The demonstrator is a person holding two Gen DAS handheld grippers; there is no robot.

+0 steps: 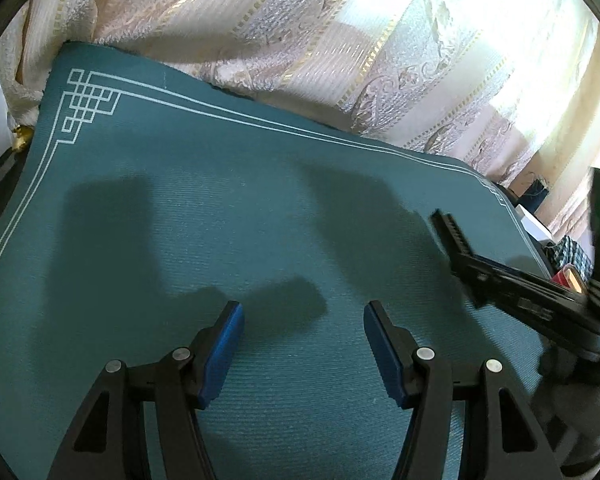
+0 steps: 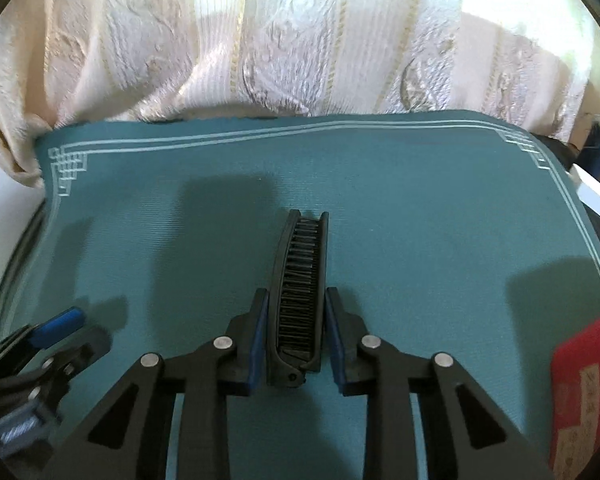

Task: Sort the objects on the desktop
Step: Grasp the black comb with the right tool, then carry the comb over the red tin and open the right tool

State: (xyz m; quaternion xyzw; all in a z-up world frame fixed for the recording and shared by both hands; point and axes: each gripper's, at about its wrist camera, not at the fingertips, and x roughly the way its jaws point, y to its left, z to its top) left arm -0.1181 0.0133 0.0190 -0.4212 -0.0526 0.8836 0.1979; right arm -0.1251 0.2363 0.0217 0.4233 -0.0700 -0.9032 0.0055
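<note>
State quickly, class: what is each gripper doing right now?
Left gripper: open, empty.
Right gripper: shut on the black folding plastic hairbrush.

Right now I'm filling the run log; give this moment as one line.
right gripper: shut on black folding hairbrush | left gripper: open, nothing between pads | surface: teal mat | red box at right edge

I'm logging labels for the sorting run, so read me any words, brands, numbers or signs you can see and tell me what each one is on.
None can be read.
Red box: pale markings on its side, too blurred to read.
Black folding comb, green mat, curtain: no text, only patterns.
</note>
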